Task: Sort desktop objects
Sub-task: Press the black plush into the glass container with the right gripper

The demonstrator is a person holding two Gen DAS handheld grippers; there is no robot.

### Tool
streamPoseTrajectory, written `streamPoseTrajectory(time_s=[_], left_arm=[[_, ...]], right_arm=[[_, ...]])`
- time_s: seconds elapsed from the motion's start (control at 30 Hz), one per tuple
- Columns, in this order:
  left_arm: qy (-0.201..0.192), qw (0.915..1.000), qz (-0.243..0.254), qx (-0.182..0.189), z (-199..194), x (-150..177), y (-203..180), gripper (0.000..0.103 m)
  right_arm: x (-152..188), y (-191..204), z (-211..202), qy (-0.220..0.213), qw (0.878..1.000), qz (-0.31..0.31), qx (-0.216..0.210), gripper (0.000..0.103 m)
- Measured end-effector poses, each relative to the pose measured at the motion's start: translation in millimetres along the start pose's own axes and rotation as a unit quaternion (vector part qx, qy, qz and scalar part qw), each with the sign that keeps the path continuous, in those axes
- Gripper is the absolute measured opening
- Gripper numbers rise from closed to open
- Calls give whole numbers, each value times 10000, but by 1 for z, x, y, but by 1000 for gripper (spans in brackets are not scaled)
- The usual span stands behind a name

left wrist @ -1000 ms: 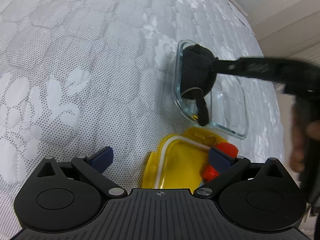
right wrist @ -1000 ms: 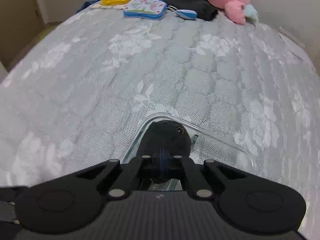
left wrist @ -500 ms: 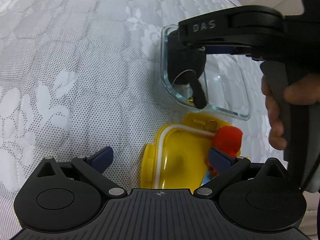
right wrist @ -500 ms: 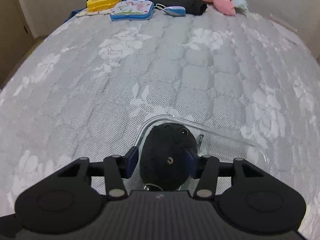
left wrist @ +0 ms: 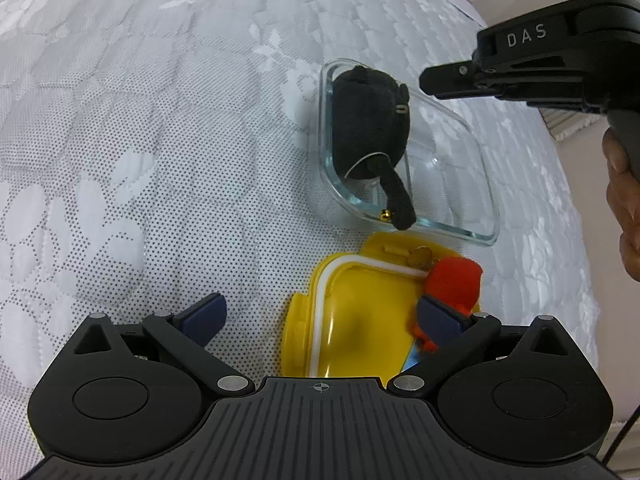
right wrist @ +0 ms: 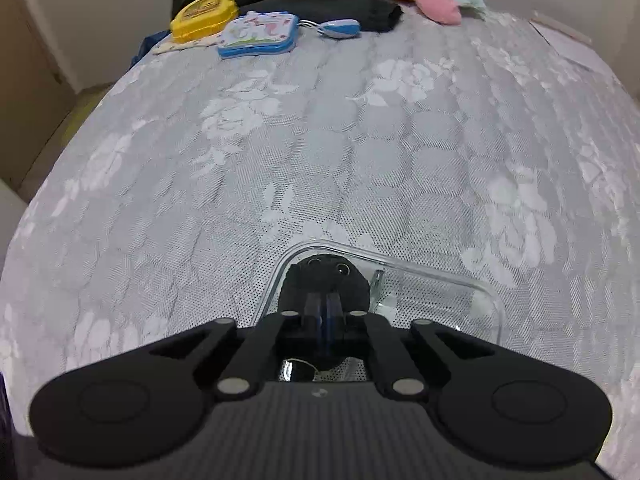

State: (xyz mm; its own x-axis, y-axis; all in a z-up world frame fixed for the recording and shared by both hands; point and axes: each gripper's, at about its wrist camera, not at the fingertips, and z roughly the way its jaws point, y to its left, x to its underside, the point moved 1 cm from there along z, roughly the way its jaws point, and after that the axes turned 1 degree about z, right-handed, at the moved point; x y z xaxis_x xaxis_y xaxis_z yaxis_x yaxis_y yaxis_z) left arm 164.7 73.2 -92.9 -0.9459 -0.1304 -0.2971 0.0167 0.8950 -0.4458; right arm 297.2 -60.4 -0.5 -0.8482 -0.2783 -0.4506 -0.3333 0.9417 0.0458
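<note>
Where half a second ago the right gripper (right wrist: pixel 321 312) straddled the black plush toy (left wrist: pixel 370 120) with its pads either side, that toy now lies alone in the near-left corner of the clear glass container (left wrist: pixel 486 184), its tail draped toward the rim. The right gripper stands above and clear of it, jaws closing with nothing between them, nearly together. Just beside the container lies the yellow lid (left wrist: pixel 352 320), with a red plush piece (left wrist: pixel 454 284) on it. The left gripper (left wrist: pixel 320 320) hangs over that lid, jaws spread wide and holding nothing, placed much as before. All rests on the grey floral mattress (left wrist: pixel 140 140). Toys and a yellow case (right wrist: pixel 204 16) sit at the far edge.
</note>
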Motion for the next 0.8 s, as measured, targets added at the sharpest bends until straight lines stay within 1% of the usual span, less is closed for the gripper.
streamPoseTrajectory(time_s=[0.03, 0.1, 0.13, 0.27, 0.33, 0.37, 0.4, 0.47, 0.53, 0.57, 0.6, 0.63, 0.7, 0.8], left_arm=[[6, 10000, 2, -3, 0, 0, 0, 103], [11, 10000, -28, -11, 3, -1, 2, 103], [13, 10000, -57, -14, 2, -1, 3, 103], [-2, 9998, -205, -24, 0, -1, 9, 103], [4, 9997, -262, -22, 2, -2, 11, 103], [20, 9996, -269, -23, 3, -2, 11, 103], [39, 9996, -273, -26, 4, -2, 12, 103], [64, 9996, -277, -30, 5, -2, 12, 103], [45, 9996, -294, -8, 3, -2, 13, 103], [30, 9995, -312, 10, 2, -3, 14, 103], [18, 9995, -329, 22, 2, -3, 14, 103], [12, 9994, -343, 32, 1, -3, 15, 103], [21, 9993, -359, 38, 1, -3, 15, 103], [46, 9994, -350, 33, 2, -4, 15, 103]], right_arm=[[0, 3, 0, -9, 9999, -119, 30, 27], [3, 12, 7, -14, 9991, -396, 169, 42], [5, 15, 12, -12, 9986, -477, 223, 43], [14, 25, 41, 117, 9967, -670, 438, 44], [20, 31, 49, -31, 9943, -883, 596, 50], [22, 35, 51, -80, 9928, -1000, 662, 50], [24, 38, 52, -104, 9910, -1109, 739, 48], [25, 42, 51, -105, 9888, -1242, 822, 41], [23, 40, 44, -60, 9907, -1148, 731, 29], [20, 36, 39, -2, 9926, -1031, 635, 25], [16, 31, 34, 41, 9946, -887, 535, 8], [12, 26, 28, 61, 9961, -745, 460, 0], [3, 17, 18, 106, 9982, -468, 368, 0], [-5, 3, 14, 229, 9996, 60, 134, 0]])
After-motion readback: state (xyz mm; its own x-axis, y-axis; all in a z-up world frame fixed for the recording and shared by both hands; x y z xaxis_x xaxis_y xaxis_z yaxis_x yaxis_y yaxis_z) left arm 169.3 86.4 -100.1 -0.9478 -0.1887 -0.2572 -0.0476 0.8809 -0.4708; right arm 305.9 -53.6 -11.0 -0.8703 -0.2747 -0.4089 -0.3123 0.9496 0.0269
